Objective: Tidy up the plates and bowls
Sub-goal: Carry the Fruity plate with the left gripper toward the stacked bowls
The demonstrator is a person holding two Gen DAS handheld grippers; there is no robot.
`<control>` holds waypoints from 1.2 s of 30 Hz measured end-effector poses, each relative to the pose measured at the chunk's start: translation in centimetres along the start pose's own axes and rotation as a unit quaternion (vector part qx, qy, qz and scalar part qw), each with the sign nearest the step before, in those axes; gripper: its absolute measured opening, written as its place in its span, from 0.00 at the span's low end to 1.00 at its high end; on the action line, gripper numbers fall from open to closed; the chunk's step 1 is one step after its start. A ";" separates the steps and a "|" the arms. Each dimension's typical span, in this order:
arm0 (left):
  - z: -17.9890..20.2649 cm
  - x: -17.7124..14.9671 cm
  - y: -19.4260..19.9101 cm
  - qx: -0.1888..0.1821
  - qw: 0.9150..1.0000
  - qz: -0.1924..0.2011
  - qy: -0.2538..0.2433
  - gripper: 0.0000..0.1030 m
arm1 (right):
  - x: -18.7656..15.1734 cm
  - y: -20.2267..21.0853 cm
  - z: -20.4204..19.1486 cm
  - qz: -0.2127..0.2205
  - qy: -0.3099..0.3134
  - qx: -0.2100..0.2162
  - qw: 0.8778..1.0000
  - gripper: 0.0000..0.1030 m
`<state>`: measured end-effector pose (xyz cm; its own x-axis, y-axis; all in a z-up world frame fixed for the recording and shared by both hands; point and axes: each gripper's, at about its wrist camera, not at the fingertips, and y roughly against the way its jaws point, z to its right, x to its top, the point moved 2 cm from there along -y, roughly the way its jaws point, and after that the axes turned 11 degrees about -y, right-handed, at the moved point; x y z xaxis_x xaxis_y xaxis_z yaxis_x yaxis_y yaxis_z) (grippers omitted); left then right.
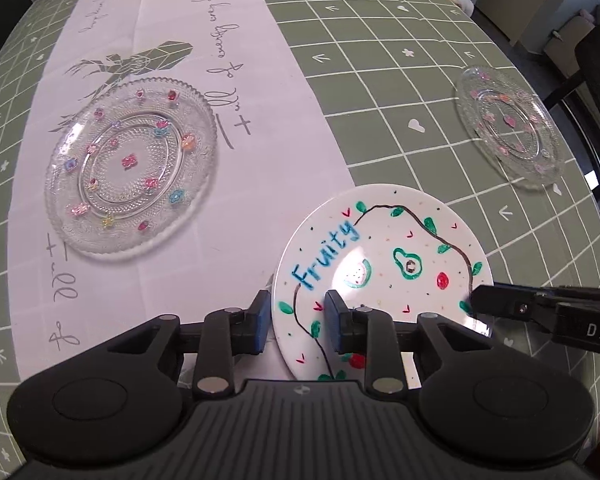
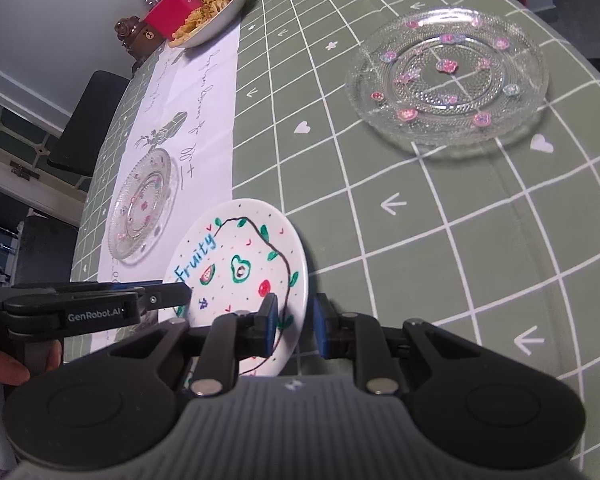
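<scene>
Straddling opposite edges of the white "Fruity" plate (image 1: pixel 384 256), our left gripper (image 1: pixel 298 320) and right gripper (image 2: pixel 294 322) each have their jaws parted around its rim, pads not visibly pressing. We see it on the green grid tablecloth (image 1: pixel 360 80), between two clear glass plates (image 1: pixel 132 164) (image 2: pixel 448 76).

Table covering: green tablecloth (image 2: pixel 440 216) with a white grid, hearts and arrows
Runner: white table runner (image 1: pixel 188 40) with grey script and a geometric print, along the table's middle
Seating: black chair (image 2: pixel 86 120) at the far side; another dark chair (image 1: pixel 596 80) by the other edge
Wall: pale grey wall (image 2: pixel 40 12) with white trim below
Light: bright, even, soft shadows
</scene>
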<state>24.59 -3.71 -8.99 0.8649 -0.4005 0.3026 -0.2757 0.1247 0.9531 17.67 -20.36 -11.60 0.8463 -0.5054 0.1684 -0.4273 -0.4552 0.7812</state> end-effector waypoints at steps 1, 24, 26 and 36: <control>0.1 0.0 0.0 0.003 1.000 0.001 0.001 0.31 | 0.0 0.0 0.1 0.002 -0.003 -0.001 1.000 0.10; 9.1 -2.6 3.8 -0.013 0.999 0.007 0.045 0.31 | -1.1 8.1 4.0 0.018 0.014 -0.044 0.999 0.07; 10.0 -3.2 3.9 -0.022 0.999 0.000 0.047 0.31 | -1.3 8.7 4.7 0.016 0.021 -0.049 0.998 0.07; 13.6 -6.5 3.7 -0.023 0.999 -0.026 0.029 0.31 | -4.1 9.6 7.2 0.004 0.053 -0.070 0.996 0.09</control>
<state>12.21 -13.01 -7.51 0.9005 -0.3547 0.2516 -0.2120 0.1470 0.9661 7.84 -27.93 -9.10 0.8747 -0.4254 0.2322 -0.3927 -0.3414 0.8539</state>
